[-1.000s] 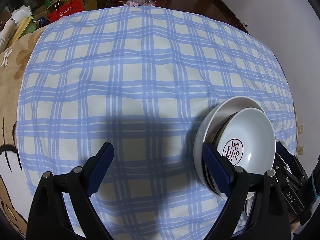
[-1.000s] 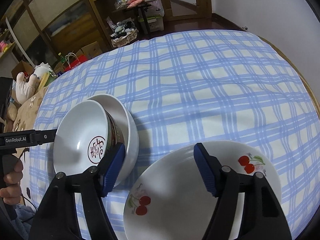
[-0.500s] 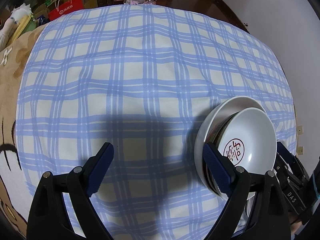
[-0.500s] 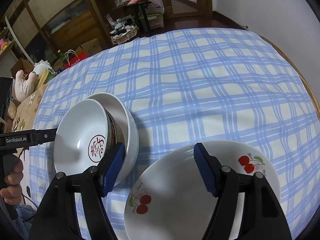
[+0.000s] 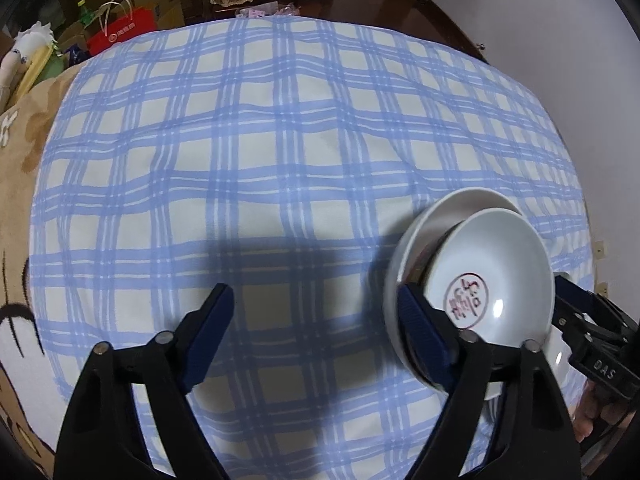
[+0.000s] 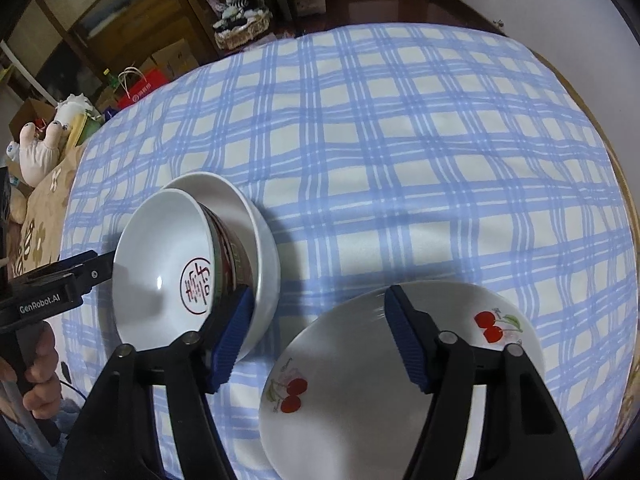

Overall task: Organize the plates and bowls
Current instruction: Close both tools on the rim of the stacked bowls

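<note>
A white bowl with a red emblem (image 5: 492, 276) (image 6: 164, 264) sits tilted inside a larger plain white bowl (image 5: 460, 208) (image 6: 240, 208) on the blue checked tablecloth (image 5: 260, 180). A white plate with cherry prints (image 6: 360, 380) lies to the right of the bowls. My left gripper (image 5: 316, 328) is open and empty, left of the bowls, its right finger next to the outer bowl's rim. My right gripper (image 6: 320, 336) is open and empty, low over the plate's near-left part, its left finger (image 6: 232, 336) beside the bowls.
The round table's wooden edge (image 6: 600, 120) shows at the right. Beyond the far edge are a red paper bag (image 5: 120, 32), a basket (image 6: 240, 32), boxes and shelves. A patterned beige cloth (image 5: 20, 160) and a plush toy (image 6: 40, 148) lie at the left.
Both grippers have drifted only slightly. The bowls and the plate keep their places, and both jaws stay open.
</note>
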Motion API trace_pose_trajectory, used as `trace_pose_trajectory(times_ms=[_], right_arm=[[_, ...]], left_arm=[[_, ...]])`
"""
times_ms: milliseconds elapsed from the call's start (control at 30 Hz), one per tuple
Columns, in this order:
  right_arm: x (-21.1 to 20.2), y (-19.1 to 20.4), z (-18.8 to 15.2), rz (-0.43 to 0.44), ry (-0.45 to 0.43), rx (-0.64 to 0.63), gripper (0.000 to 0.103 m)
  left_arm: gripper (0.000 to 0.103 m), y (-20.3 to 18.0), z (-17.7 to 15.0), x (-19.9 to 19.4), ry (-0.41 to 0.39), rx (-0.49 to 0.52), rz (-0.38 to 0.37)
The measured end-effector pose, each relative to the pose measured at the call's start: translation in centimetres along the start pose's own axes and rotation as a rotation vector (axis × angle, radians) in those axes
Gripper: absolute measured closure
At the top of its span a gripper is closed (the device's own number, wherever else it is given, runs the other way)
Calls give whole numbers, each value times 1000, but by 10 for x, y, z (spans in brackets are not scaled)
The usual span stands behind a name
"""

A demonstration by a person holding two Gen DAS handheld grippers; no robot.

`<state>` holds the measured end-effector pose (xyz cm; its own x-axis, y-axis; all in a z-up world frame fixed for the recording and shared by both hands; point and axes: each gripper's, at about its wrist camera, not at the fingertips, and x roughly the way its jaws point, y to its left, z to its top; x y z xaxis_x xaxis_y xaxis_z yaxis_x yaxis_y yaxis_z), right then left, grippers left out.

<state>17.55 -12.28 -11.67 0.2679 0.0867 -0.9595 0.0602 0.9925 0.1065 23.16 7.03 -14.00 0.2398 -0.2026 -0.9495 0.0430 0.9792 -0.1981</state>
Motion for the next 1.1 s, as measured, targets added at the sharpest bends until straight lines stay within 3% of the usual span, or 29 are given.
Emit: trace_pose_trajectory(times_ms=[67,167,267,333,433,600,767,1000,1100], right_arm=[[0,1,1,-8,8,6,36],[-2,7,1,-7,13,1,52],[-4,17,0,-12,13,-23,70],[-4,24,0,-15,12,-33,78],[-5,30,1,-50,13,-33,78],[-3,37,1,-111,19,-49,78],[-4,39,2,-120,22,-36,77],[-3,21,5,-83,54,28,54],[-4,16,2,-55,36,39,52]], left_arm=[[25,1,-1,1,-1,-7,-8],[36,2,-2,-1,9,-36,-72],[40,1,-4,-1,0,-26,-68],[57,1,-8,-2,-7,-23,-93],[79,-4,-7,-2,-22,-47,-171],[88,-21,-3,8,-45,-55,-199],[88,-14,-3,13,-28,-103,-246],[80,-13,-3,11,-1,-98,-230],[74,-18,-1,13,0,-72,-188]])
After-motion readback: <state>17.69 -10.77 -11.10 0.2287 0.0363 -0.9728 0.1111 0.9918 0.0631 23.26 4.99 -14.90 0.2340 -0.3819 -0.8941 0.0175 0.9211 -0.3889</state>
